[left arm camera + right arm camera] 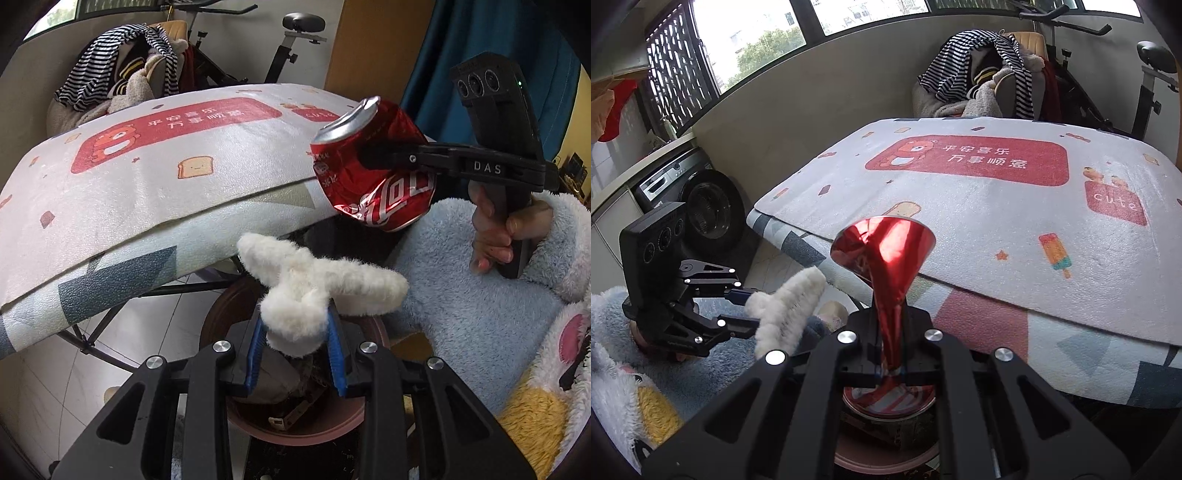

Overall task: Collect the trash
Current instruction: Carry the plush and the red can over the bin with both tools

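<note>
Left gripper (297,350) showing at lower centre of its own view, blue jaws clamping a white fluffy piece (314,291), holding it over a brown bin (295,424) with scraps inside. Same gripper (753,314) appearing at lower left of the right view, fluffy piece (786,306) pinched between its jaws. Right gripper (890,365) sitting at lower centre there, jaws squeezing a crushed red can (886,258) flat at the waist, above the bin (886,458). Can (373,162) hanging at upper right of the left view, beside the counter (147,177) edge under a printed mat.
</note>
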### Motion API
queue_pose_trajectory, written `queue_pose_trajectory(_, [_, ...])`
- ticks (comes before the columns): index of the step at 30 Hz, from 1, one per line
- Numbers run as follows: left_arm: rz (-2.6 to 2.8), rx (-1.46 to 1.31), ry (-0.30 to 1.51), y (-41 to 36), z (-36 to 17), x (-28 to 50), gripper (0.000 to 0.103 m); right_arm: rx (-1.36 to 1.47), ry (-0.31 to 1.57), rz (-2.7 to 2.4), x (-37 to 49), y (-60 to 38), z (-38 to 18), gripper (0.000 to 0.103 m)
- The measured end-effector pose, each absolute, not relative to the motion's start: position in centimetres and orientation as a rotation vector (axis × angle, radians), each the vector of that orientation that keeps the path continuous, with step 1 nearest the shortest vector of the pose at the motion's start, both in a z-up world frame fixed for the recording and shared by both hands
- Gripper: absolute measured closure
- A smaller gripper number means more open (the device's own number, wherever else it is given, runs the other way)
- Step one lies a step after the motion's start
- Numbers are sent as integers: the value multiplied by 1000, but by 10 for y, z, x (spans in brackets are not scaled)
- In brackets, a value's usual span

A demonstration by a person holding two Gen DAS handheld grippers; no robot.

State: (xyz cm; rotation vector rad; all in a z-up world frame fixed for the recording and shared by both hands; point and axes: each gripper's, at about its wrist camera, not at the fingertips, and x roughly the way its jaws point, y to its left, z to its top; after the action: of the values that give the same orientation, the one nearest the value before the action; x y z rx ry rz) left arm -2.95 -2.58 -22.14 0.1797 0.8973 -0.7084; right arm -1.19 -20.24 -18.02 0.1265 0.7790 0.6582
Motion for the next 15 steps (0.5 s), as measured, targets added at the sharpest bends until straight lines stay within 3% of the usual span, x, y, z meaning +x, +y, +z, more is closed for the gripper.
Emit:
queue_pose_trajectory(10, [-687, 118, 926, -17, -226, -21, 71, 159, 787, 664, -9, -196, -189, 93])
queue_pose_trajectory(12, [-689, 109, 926, -15, -225, -20, 65, 164, 790, 665, -5, -199, -189, 93])
queue_pose_trajectory(15, [-678, 91, 907, -11, -222, -21, 45, 165, 795, 669, 1, -206, -188, 93])
